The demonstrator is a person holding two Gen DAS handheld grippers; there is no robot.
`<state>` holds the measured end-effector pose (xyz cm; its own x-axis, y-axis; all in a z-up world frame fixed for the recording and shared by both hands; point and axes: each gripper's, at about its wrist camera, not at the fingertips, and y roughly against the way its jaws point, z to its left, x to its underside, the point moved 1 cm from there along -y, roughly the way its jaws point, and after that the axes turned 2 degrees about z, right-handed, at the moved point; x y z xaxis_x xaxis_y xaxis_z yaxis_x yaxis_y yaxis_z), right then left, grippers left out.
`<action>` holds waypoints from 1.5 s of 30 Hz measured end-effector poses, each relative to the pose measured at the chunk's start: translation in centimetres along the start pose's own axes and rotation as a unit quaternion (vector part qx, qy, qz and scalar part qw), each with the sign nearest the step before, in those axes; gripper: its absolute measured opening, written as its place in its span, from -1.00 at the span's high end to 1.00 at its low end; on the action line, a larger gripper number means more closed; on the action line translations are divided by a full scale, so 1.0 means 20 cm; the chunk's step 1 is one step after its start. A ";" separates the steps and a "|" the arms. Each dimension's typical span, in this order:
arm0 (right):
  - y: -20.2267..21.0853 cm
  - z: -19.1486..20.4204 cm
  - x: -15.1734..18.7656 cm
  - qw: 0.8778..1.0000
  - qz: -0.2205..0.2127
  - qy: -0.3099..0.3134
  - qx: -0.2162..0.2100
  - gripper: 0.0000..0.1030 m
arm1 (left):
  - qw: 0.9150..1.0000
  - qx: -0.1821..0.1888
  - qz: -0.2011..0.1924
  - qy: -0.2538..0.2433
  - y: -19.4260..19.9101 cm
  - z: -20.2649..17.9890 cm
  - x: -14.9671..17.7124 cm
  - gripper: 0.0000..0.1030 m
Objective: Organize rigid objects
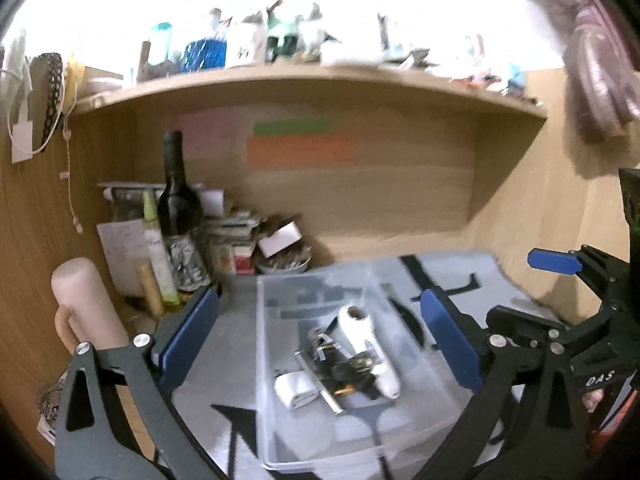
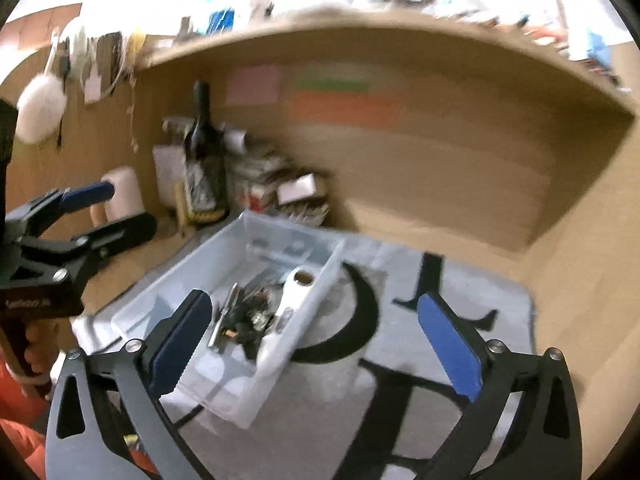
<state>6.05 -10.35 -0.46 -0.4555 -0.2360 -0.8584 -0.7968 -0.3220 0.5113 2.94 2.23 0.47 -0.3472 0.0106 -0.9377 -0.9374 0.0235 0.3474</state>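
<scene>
Clear rectangular plastic bin [image 1: 320, 432] on the grey letter-printed mat [image 2: 460, 280], toward the mat's left edge. It already collects the rigid objects: a white plastic handle-shaped tool [image 1: 366, 344], metal strips and a small white block [image 1: 296, 390]. The left gripper [image 1: 320, 344] and right gripper [image 2: 320, 344] hover over it, each spread wide and empty, presumably released after deposit.

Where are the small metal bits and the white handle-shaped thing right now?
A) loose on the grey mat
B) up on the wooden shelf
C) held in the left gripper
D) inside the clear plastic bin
D: the white handle-shaped thing and metal bits lie inside the clear plastic bin, while both grippers are open and hold nothing.
</scene>
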 end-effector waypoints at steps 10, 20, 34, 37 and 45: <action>0.24 -0.06 0.02 0.997 -0.062 -0.020 0.038 -1.00 | 0.998 0.029 -0.046 0.008 0.16 -0.08 -0.01 -1.00; 0.30 -0.03 0.02 0.995 -0.083 -0.020 0.046 -1.00 | 0.997 0.032 -0.068 0.002 0.21 -0.10 -0.01 -1.00; 0.30 -0.02 0.01 0.995 -0.087 -0.018 0.049 -1.00 | 0.997 0.034 -0.072 0.000 0.19 -0.11 0.00 -1.00; 0.30 -0.03 0.01 0.995 -0.086 -0.022 0.050 -1.00 | 0.997 0.036 -0.068 0.001 0.17 -0.11 0.00 -1.00; 0.29 -0.04 0.00 0.995 -0.085 -0.028 0.054 -1.00 | 0.997 0.041 -0.061 0.009 0.14 -0.11 -0.01 -1.00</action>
<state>1.71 -13.08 2.50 -0.3304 -0.1339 -0.9343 -0.9008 -0.2509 0.3545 0.22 0.11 1.58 -0.2314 -0.0146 -0.9727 -0.9679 0.1046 0.2287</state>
